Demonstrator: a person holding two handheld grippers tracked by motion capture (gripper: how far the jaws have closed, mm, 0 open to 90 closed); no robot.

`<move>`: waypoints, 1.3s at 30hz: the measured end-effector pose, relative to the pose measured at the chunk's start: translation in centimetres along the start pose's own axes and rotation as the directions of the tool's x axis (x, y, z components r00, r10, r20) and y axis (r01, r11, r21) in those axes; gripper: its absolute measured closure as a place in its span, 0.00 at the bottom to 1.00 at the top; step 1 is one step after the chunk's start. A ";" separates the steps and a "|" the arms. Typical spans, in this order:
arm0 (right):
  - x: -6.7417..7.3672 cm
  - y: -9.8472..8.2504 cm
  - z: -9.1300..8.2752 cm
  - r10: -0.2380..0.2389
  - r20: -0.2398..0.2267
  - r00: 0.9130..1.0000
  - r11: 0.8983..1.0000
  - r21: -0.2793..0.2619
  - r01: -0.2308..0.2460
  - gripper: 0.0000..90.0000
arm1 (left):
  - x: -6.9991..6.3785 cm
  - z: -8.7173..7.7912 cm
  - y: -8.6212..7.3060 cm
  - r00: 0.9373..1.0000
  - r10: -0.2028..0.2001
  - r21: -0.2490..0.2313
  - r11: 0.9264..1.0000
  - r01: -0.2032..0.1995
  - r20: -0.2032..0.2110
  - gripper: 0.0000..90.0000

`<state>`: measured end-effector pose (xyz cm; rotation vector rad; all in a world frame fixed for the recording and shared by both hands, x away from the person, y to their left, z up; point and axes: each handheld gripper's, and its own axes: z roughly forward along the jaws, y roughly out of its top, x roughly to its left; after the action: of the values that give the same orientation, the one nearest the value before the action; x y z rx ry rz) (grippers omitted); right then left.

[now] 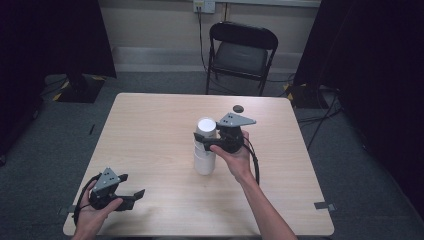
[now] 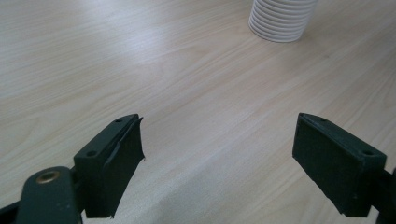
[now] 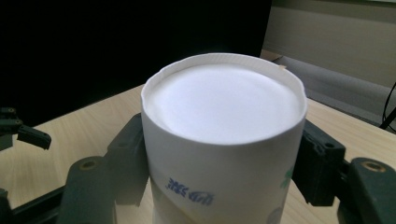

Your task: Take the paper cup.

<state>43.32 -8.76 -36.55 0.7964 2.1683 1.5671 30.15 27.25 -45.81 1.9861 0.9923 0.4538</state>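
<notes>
A stack of white paper cups (image 1: 204,161) stands upside down in the middle of the wooden table (image 1: 150,130). Its ribbed rims (image 2: 280,21) show at the top of the left gripper view. My right gripper (image 1: 205,141) is shut on the top cup (image 1: 206,127), one jaw on each side of its wall. In the right gripper view that cup (image 3: 224,126) has its flat base up and blue print low on its side. My left gripper (image 1: 132,185) is held near the table's front left corner, open and empty (image 2: 219,126).
A small black disc (image 1: 238,108) lies on the table behind the stack. A black folding chair (image 1: 242,50) stands past the far edge. Black curtains hang at both sides, and cables run over the grey floor at the right.
</notes>
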 end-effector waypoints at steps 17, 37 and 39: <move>-0.1 1.0 -0.3 0.026 -0.014 1.000 1.000 -0.014 -0.026 0.36 | -0.1 0.1 0.0 1.000 0.000 0.002 1.000 0.000 0.013 0.18; -0.1 3.0 -0.9 0.031 -0.033 0.999 0.998 -0.050 -0.033 0.36 | -0.3 0.2 0.1 1.000 0.011 0.006 1.000 -0.011 0.017 0.18; -0.1 3.2 -0.9 0.040 -0.040 0.998 0.998 -0.053 -0.043 0.36 | -0.3 0.2 0.1 1.000 0.018 0.004 1.000 -0.018 0.019 0.18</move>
<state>43.64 -8.78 -33.20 0.8054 2.1402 1.6672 30.15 26.92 -45.84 2.0007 0.9644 0.4420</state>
